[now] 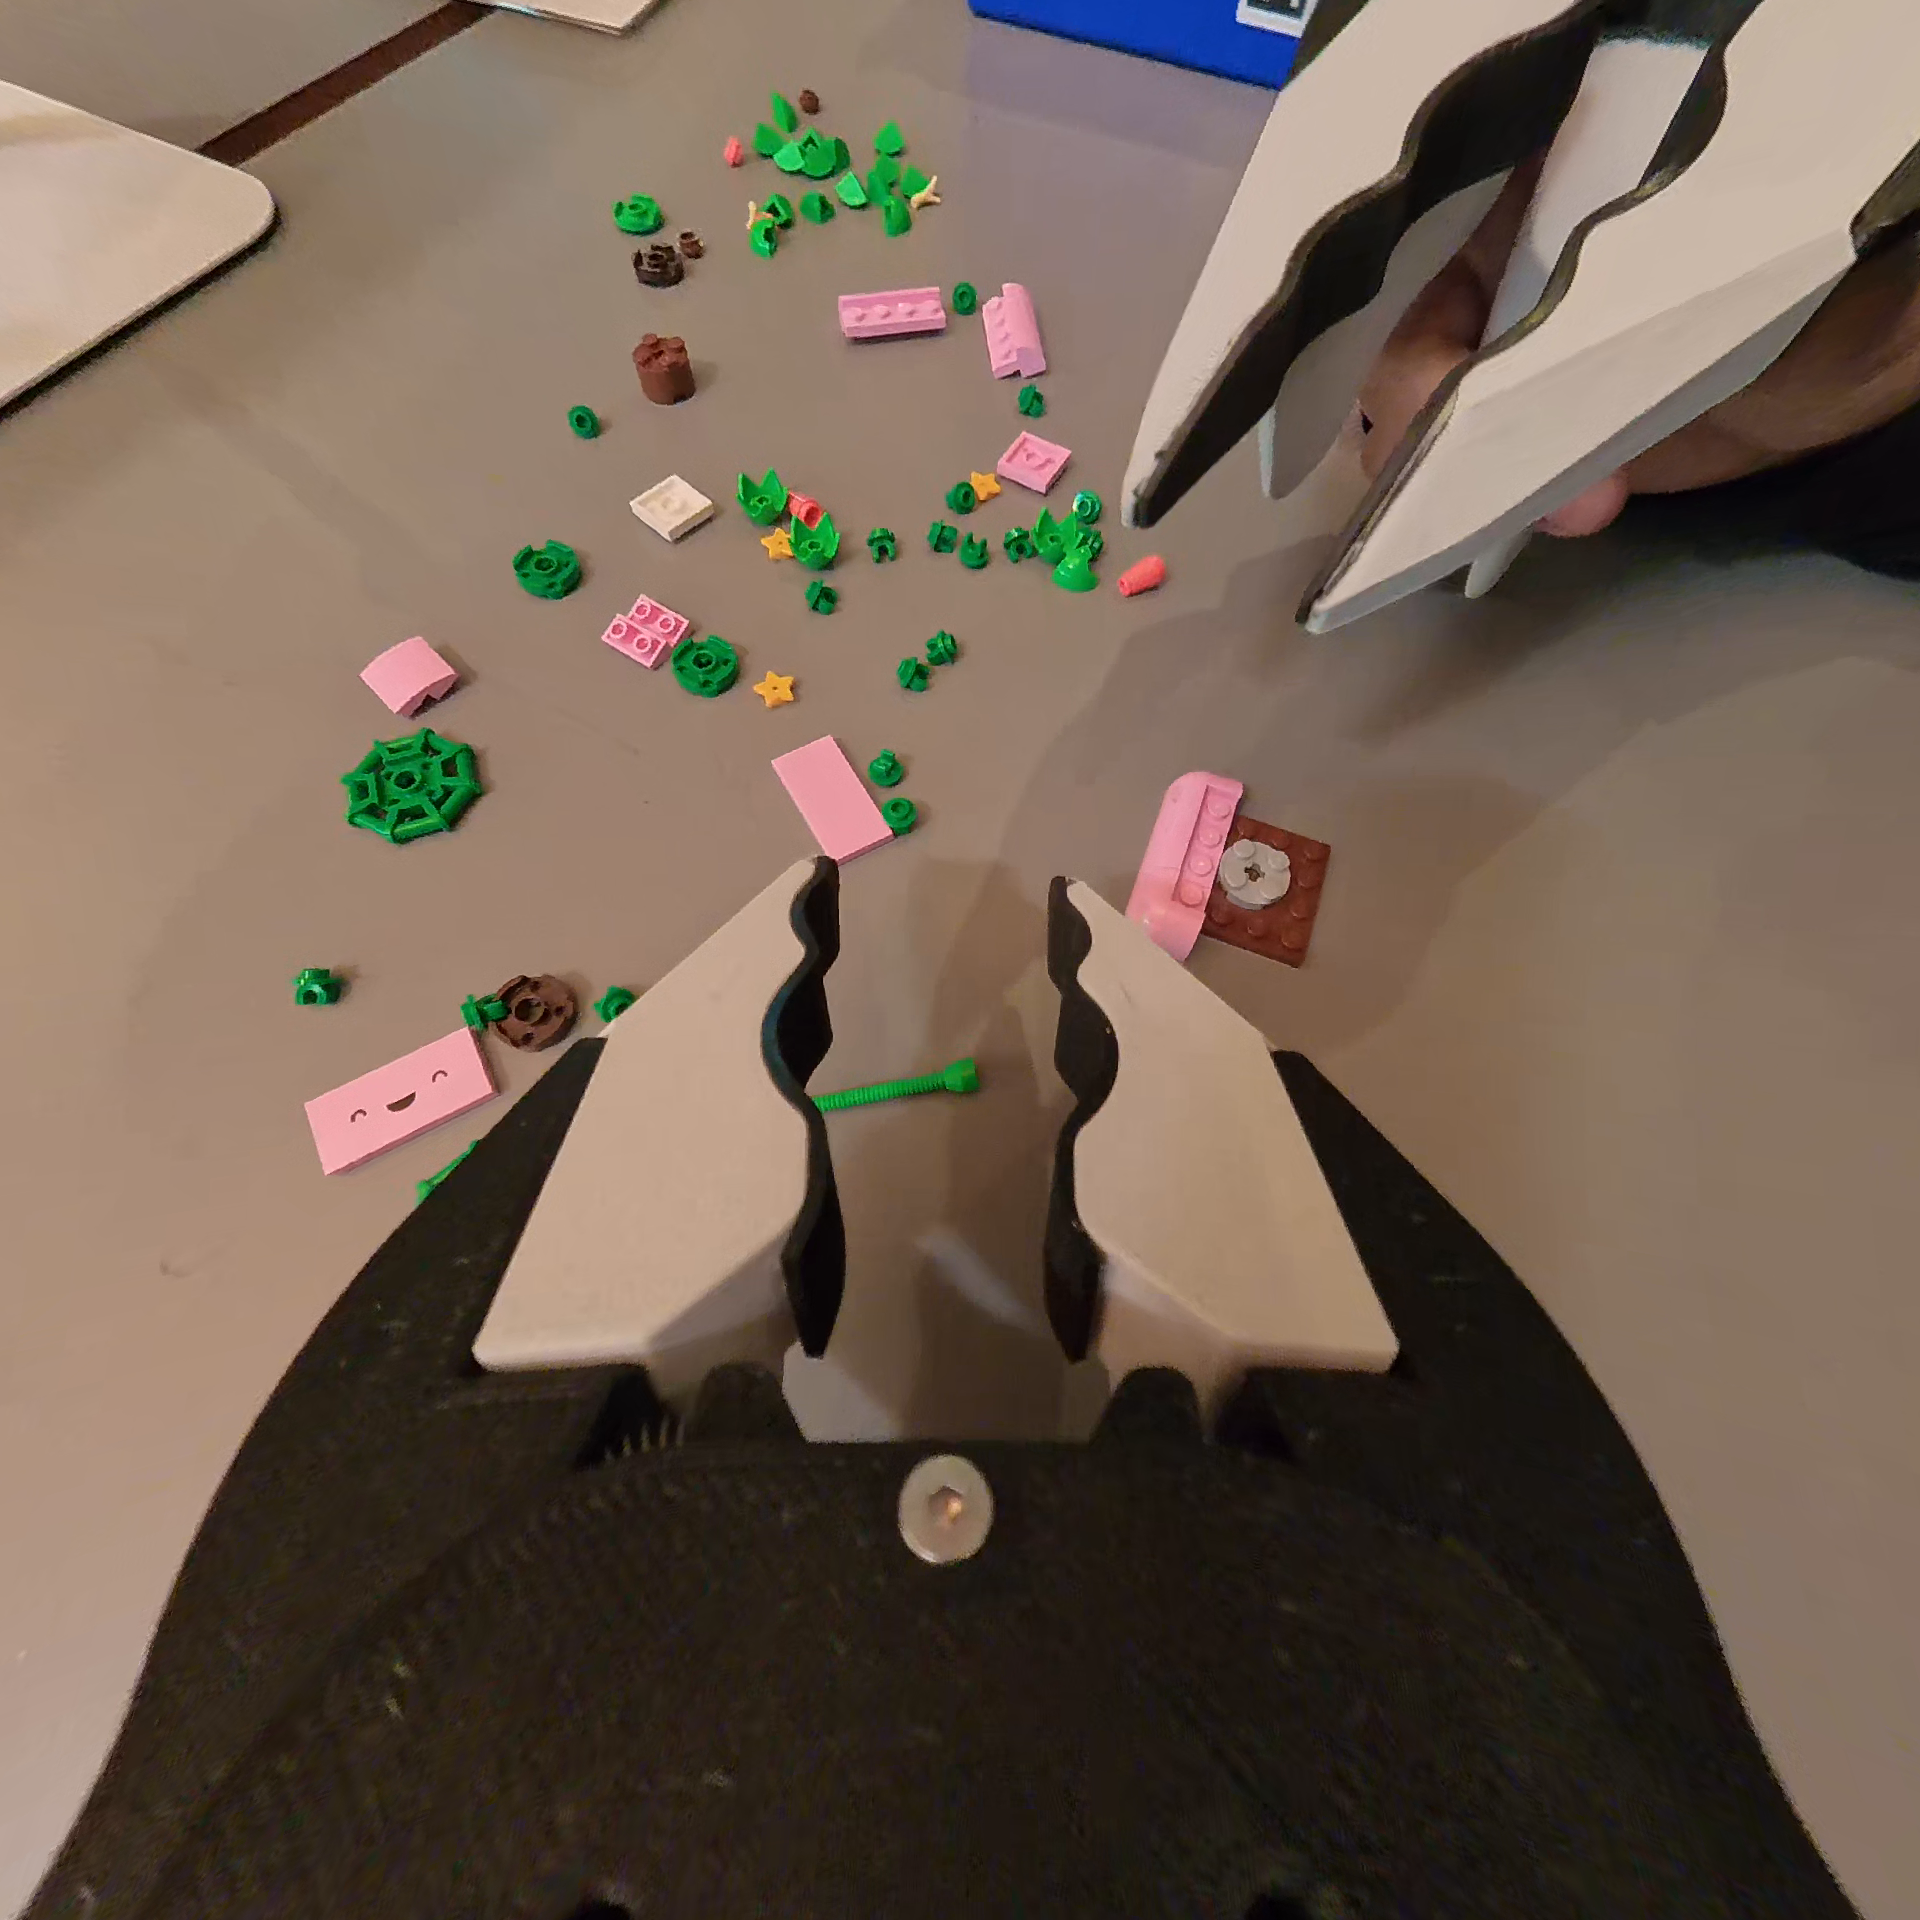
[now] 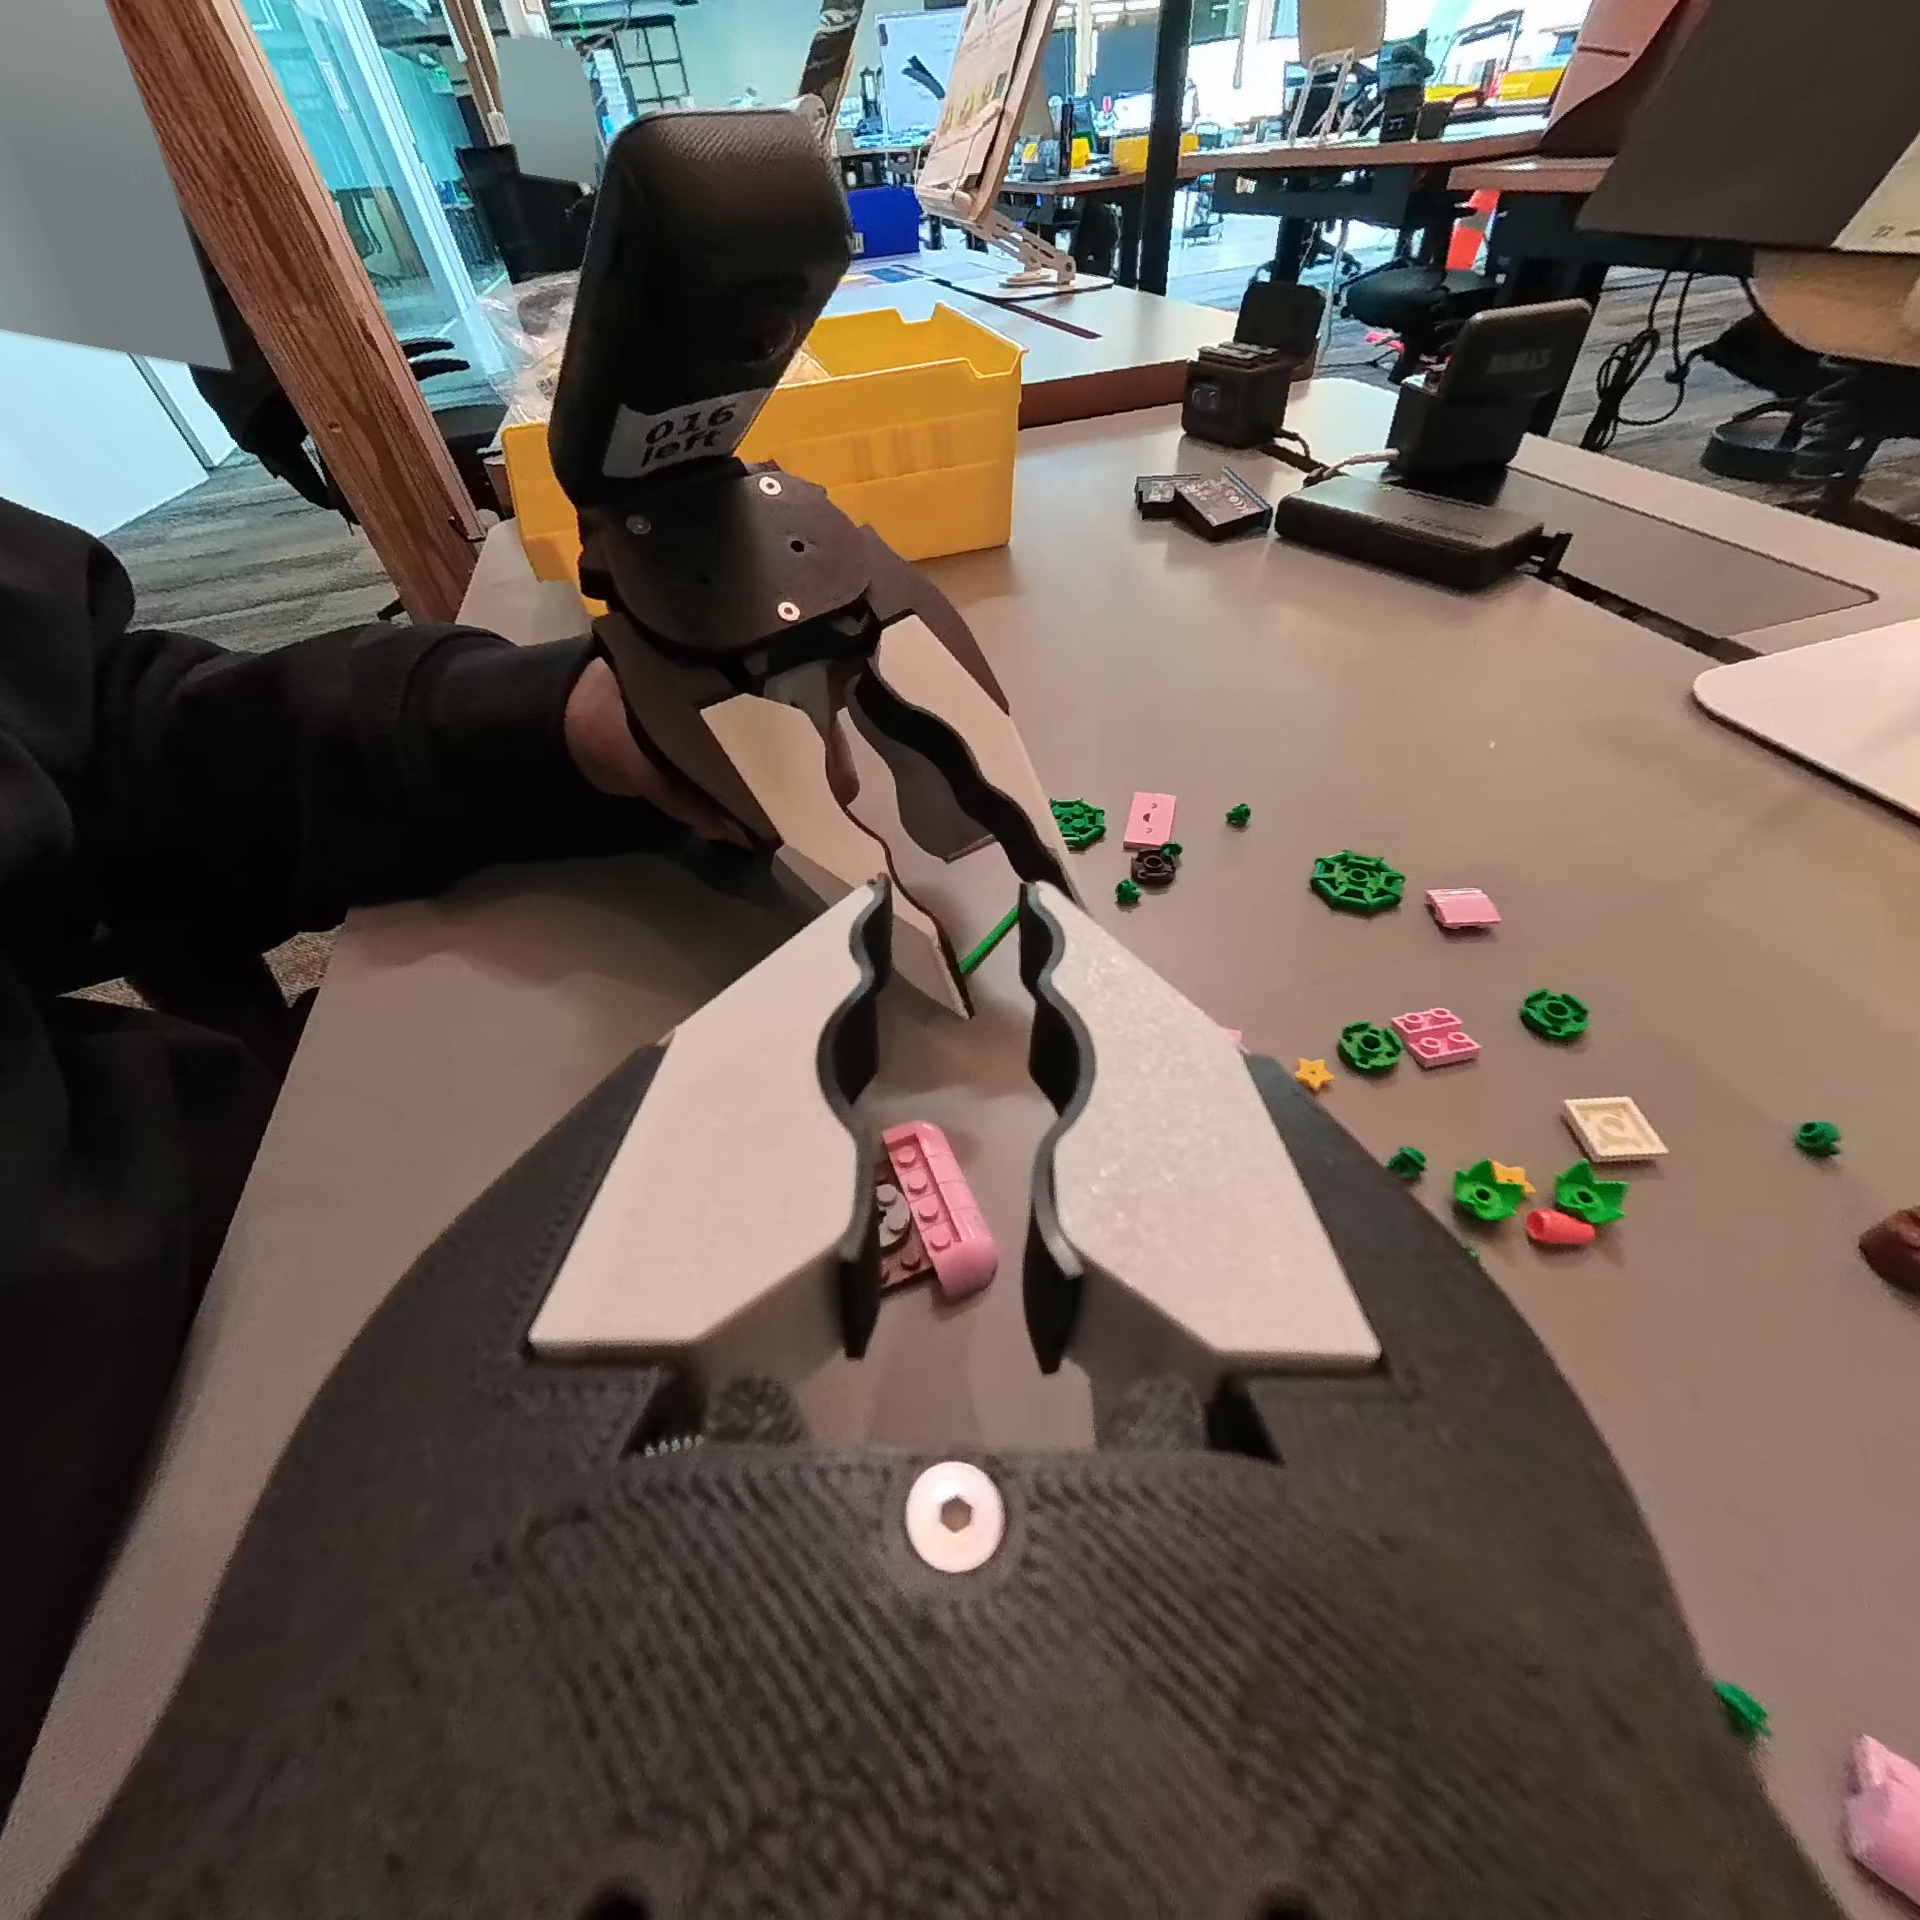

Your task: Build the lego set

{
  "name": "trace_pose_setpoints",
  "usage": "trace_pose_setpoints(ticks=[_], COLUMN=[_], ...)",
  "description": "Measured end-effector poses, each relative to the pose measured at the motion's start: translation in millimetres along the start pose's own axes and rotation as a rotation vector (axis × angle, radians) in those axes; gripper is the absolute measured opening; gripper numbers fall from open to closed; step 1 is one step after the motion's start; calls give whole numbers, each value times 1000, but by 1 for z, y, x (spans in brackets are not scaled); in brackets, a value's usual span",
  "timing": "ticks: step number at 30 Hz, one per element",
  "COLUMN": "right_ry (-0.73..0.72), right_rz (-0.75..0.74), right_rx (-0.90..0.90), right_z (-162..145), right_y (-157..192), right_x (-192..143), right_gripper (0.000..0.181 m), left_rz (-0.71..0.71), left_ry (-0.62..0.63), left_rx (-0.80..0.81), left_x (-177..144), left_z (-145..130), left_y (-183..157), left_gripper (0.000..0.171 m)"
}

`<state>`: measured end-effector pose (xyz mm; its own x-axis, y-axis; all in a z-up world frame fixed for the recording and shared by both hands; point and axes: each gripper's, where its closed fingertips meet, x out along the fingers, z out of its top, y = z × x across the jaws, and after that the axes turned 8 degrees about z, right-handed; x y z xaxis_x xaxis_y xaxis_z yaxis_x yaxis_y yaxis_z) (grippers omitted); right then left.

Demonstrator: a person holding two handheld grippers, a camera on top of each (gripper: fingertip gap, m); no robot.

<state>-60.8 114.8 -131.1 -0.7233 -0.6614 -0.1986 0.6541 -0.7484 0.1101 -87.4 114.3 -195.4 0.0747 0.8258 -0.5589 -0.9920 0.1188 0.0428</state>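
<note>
The part-built lego assembly (image 1: pixel 1231 871), a square brown studded plate with a round grey piece on it and a curved pink brick along one edge, lies flat on the grey table (image 1: pixel 1558 1039), and we see it just right of our left gripper (image 1: pixel 940 873), whose grey fingers with black wavy pads stand apart and hold nothing. In the right wrist view the same assembly (image 2: pixel 935 1205) shows between the fingers of our right gripper (image 2: pixel 951 894), which are also apart and empty; whether they hang above it or flank it we cannot tell. A thin green ribbed rod (image 1: pixel 896 1088) lies on the table between the left gripper's fingers. Just ahead of the left fingertip sits a smooth pink rectangular tile (image 1: pixel 831 798), with two small green round studs beside it. To the left lies a pink tile with a smiling face (image 1: pixel 400 1101), next to a brown round plate (image 1: pixel 532 1010). Farther out we find a green web-shaped wheel (image 1: pixel 410 784), a pink curved slope (image 1: pixel 407 675), a white square tile (image 1: pixel 671 507), a brown round brick (image 1: pixel 663 369), yellow stars and many small green leaf pieces scattered across the table. A yellow plastic bin (image 2: pixel 883 436) stands at the table's far edge behind the left gripper.
</note>
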Motion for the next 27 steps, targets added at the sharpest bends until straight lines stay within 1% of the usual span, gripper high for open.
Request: trace_pose_setpoints(ticks=[2, 6, 7, 8, 10, 11, 13, 15, 17, 19, 22, 26, 27], right_ry=[-7, -64, -90, -119, -176, -202, -252, -304, -367, -416, -465, -500, -488], right_rz=[-11, -129, -160, -184, -225, -252, -302, -334, -381, -424, -482, -517, -525], right_rx=[-1, -49, -58, -64, -76, -84, -96, -93, -87, -88, -108, -144, -169], right_z=[2, 18, 24, 31, 44, 50, 60, 67, 75, 82, 90, 100, 102], right_y=[-2, -20, -24, -27, -33, -37, -42, -45, -49, -53, -56, -55, -55], right_x=[-1, -19, -27, -34, -50, -58, -73, -85, -97, -108, -123, -142, -146], right_gripper=[24, 29, 29, 29, 29, 29, 29, 31, 44, 53, 63, 61, 56], left_rz=[-2, 16, 53, 128, 291, 340, 383, 396, 428, 461, 473, 457, 458], left_ry=[-1, -25, -45, -83, -164, -209, -273, -306, -295, -261, -235, -214, -210], left_rx=[-2, -29, -36, -36, -32, -49, -119, -194, -238, -250, -254, -236, -229], left_x=[0, -3, -5, -9, -24, -32, -46, -55, -60, -60, -59, -54, -53], left_z=[0, 3, 5, 9, 19, 24, 30, 31, 25, 16, 10, 9, 8], left_y=[0, 5, 11, 23, 50, 60, 76, 88, 102, 113, 119, 114, 113], left_gripper=[37, 36, 28, 15, 9, 7, 3, 0, 0, 0, 0, 4, 5])
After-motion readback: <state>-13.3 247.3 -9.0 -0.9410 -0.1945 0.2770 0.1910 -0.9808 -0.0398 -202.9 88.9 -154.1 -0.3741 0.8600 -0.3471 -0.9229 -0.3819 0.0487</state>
